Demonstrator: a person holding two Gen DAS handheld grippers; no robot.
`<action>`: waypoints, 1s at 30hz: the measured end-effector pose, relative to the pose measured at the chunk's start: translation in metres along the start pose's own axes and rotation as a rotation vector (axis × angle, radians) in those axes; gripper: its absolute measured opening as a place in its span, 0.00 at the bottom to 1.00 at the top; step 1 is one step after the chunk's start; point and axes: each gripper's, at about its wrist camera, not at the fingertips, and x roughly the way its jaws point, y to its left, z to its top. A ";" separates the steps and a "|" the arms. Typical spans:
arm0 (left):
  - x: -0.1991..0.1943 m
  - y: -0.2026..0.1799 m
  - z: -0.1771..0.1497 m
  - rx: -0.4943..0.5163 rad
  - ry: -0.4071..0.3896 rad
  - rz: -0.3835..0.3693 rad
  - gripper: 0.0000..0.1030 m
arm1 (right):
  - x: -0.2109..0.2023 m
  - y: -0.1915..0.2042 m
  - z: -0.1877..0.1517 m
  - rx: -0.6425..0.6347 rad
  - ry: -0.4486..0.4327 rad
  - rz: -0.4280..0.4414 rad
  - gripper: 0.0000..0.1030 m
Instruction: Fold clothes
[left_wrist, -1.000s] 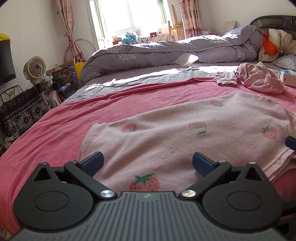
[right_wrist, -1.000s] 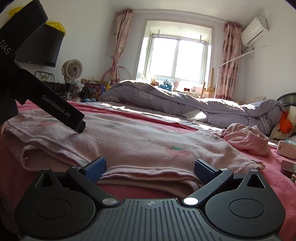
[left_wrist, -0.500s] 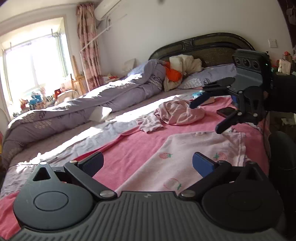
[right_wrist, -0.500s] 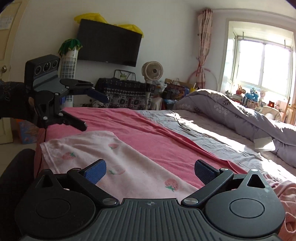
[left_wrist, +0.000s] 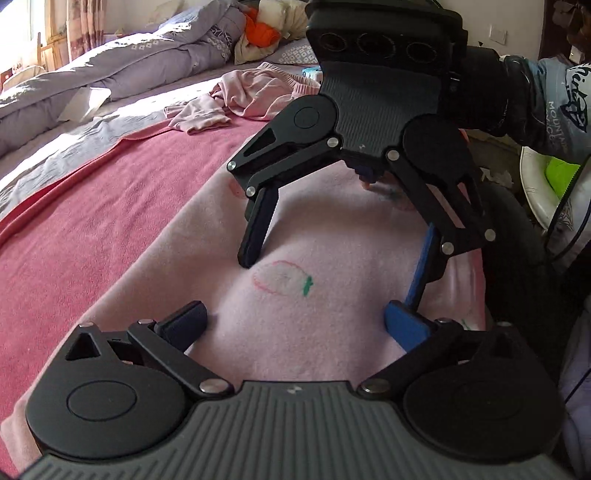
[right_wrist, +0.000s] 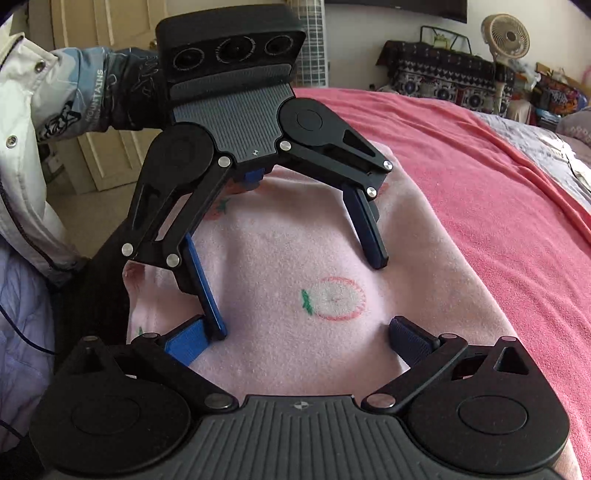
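While both spread wide, left gripper (left_wrist: 295, 325) and right gripper (right_wrist: 306, 341) face over pink garment (left_wrist: 314, 332)

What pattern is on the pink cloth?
Strawberries on the pink cloth, clearest in the right wrist view.

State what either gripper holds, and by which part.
Nothing is held: left gripper and right gripper both stand open over the pink strawberry garment.

Readable only on the jacket sleeve (right_wrist: 92, 92) behind the facing fingers: "MOUNTAINS", printed white, running sideways. Same sleeve print cut off at "MOUNT" in the left view.
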 end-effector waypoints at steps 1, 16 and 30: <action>-0.003 0.000 -0.004 0.004 -0.003 0.005 1.00 | -0.002 0.001 -0.002 0.002 0.003 -0.010 1.00; -0.069 0.000 -0.063 -0.056 -0.041 0.088 1.00 | -0.064 0.005 -0.060 0.113 0.027 -0.149 1.00; -0.143 -0.032 -0.119 -0.243 -0.027 0.352 1.00 | -0.107 0.062 -0.114 0.353 -0.035 -0.547 1.00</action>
